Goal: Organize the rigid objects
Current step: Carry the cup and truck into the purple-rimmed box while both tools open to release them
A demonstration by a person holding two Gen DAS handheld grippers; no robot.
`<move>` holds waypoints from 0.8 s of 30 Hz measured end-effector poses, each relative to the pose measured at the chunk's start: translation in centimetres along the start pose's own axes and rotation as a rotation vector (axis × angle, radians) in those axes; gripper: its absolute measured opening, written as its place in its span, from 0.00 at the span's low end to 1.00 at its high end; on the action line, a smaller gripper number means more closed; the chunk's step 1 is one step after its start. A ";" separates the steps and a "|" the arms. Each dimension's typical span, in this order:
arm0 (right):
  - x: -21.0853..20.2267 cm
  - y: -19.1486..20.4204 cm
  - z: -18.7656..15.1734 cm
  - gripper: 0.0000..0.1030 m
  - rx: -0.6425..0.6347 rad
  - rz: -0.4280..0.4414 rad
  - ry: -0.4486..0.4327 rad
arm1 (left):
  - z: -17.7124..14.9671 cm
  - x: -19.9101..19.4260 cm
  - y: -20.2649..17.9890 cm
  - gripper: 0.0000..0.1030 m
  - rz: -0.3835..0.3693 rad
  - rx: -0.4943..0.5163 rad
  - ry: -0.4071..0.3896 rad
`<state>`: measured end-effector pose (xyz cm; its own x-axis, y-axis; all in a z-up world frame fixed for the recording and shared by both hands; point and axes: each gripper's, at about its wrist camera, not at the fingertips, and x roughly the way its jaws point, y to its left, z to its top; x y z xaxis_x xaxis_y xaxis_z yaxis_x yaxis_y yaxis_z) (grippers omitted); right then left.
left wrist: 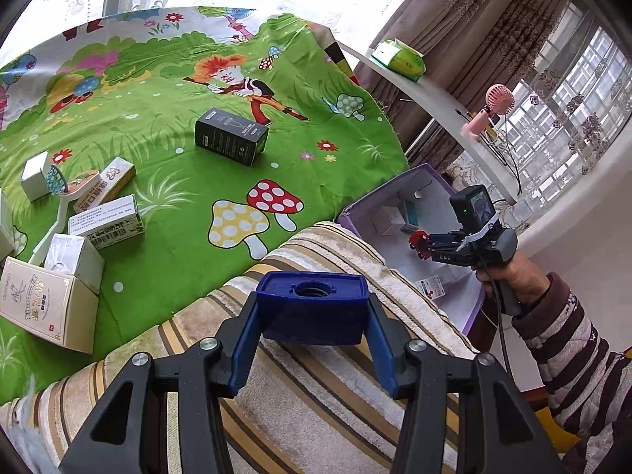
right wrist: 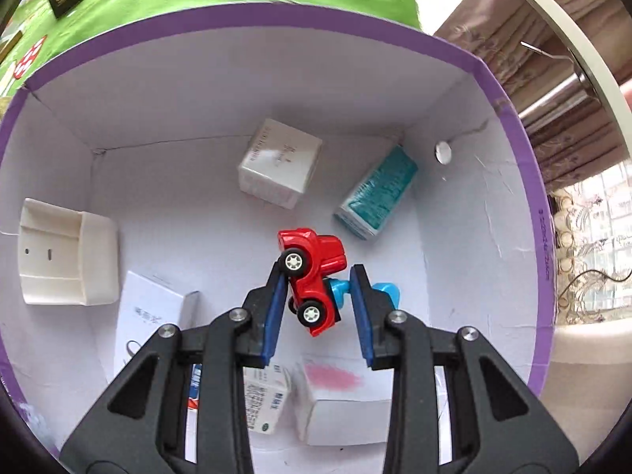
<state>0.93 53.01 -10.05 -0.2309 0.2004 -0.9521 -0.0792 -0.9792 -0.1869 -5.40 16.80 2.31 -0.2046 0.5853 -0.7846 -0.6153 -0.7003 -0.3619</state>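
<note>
In purple box [right wrist: 276, 12]: cartons, white tray [right wrist: 67, 252] | right jaws maybe pinching toy car [right wrist: 312, 272] | left jaws clamp blue cap [left wrist: 312, 308]

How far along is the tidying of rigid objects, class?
Done: several cartons already lie in the purple box, among them a white carton and a teal one. In hand: the right gripper holds a red toy car above the box; the left gripper grips a blue cap. Left: the black box and other cartons on the green cloth.
</note>
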 end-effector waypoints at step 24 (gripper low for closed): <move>-0.7 -2.2 1.9 0.61 0.037 0.046 0.042 | 7.3 9.5 -9.2 0.63 0.068 0.136 0.052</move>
<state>-0.56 55.04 -8.49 -0.1946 0.1534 -0.9688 -0.1053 -0.9853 -0.1348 -7.23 31.84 1.87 -0.2115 0.5136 -0.8315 -0.6995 -0.6737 -0.2382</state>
